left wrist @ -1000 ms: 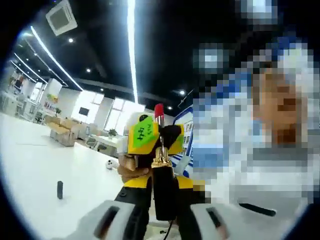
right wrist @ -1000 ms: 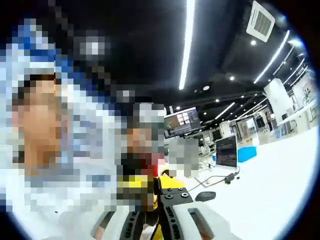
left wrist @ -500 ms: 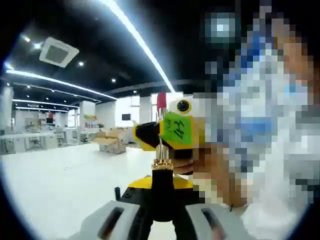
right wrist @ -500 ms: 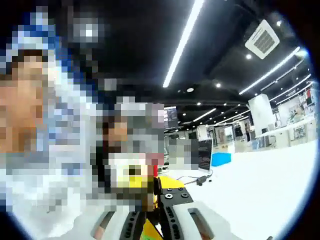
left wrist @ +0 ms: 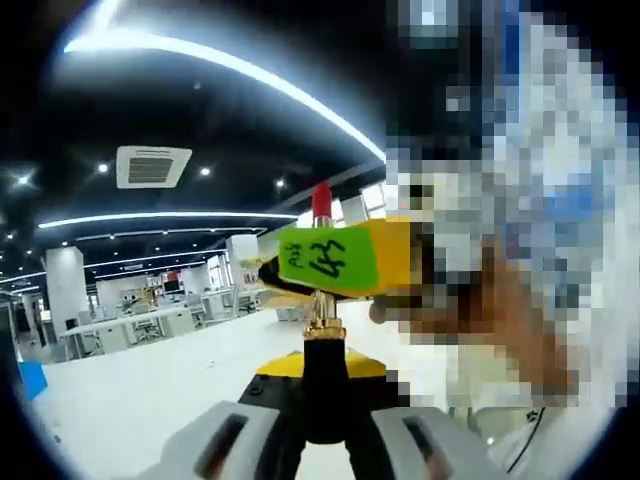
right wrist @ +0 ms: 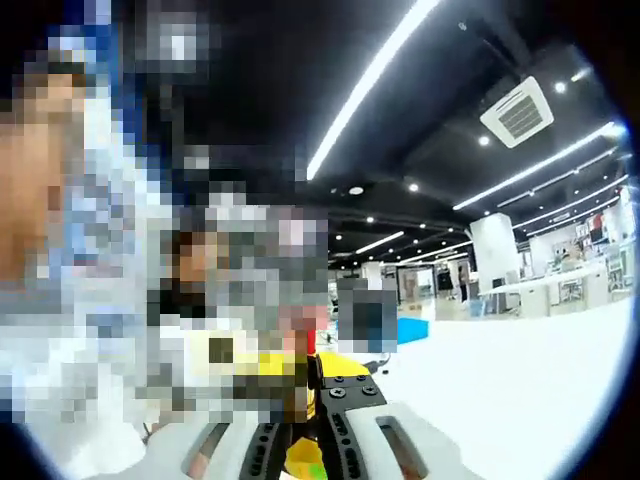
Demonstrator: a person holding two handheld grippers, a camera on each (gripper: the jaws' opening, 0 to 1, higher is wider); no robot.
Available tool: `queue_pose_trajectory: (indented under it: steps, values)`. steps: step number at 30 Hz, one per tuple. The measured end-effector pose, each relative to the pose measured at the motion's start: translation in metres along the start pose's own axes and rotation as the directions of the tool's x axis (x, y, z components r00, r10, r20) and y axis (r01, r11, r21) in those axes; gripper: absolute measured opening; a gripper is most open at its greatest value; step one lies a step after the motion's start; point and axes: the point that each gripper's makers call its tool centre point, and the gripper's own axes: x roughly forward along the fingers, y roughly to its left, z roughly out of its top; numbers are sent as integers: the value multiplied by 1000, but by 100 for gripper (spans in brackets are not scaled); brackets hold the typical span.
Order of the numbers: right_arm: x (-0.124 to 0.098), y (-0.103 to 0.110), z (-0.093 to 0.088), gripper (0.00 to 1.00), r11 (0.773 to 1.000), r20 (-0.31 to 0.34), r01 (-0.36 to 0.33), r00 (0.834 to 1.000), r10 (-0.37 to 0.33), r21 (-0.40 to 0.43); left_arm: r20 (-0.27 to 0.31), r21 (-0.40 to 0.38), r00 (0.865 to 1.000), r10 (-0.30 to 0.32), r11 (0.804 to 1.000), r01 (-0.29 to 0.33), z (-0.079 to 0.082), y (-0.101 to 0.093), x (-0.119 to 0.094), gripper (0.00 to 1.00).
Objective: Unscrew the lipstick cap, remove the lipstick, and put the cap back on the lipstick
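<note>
Lipstick, a glossy black tube with a gold collar and a red tip, stands upright at the centre of the left gripper view, its black base clamped between the pale grey jaws of the left gripper, which rise from the bottom edge and close narrowly on it. Higher on the tube, above the gold collar, the yellow-and-black right gripper reaches in from the right of the frame with a green label stuck on its side; it crosses in front of the lipstick just under the red tip, but whether its jaws press on the stem I cannot tell. Behind, in the lower left of that frame, lies a white worktop, with ceiling light strips in the upper left. In the right gripper view the right gripper's own pale jaws rise from the bottom edge, close together, with a yellow-and-black gripper body between and above them; what sits between the tips is blurred. A white worktop fills the lower right of that frame.
</note>
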Motion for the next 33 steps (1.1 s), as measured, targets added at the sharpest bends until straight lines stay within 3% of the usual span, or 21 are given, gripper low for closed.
queue_pose_trajectory:
  steps: [3, 8, 11, 16, 19, 24, 31, 33]
  values:
    - [0, 3, 1, 6, 999, 1, -26, 1000, 26, 21, -17, 0, 998, -61, 998, 61, -1, -7, -1, 14]
    - [-5, 6, 6, 6, 993, 28, -82, 996, 80, 88, -20, -81, 981, -194, 978, 192, 1, -18, -6, 20]
    - [-7, 10, 9, 6, 990, 31, -107, 994, 104, 94, 40, -198, 957, -289, 936, 291, 10, -21, -12, 26]
    - [-6, 24, 9, 6, 979, 31, -176, 984, 174, 103, 150, -346, 893, -425, 823, 450, 23, -32, -22, 24]
    - [-5, 30, 8, 6, 971, 30, -212, 977, 210, 111, 194, -389, 855, -481, 762, 517, 28, -40, -26, 25]
    - [-4, 51, 4, 6, 944, 29, -301, 954, 299, 134, 233, -421, 793, -562, 677, 603, 31, -60, -29, 25]
    - [-5, 68, 1, 6, 928, 36, -338, 941, 337, 154, 251, -428, 755, -606, 630, 648, 32, -73, -32, 16]
    - [-5, 73, -1, 6, 924, 32, -349, 937, 348, 154, 270, -444, 743, -612, 606, 660, 34, -74, -34, 16]
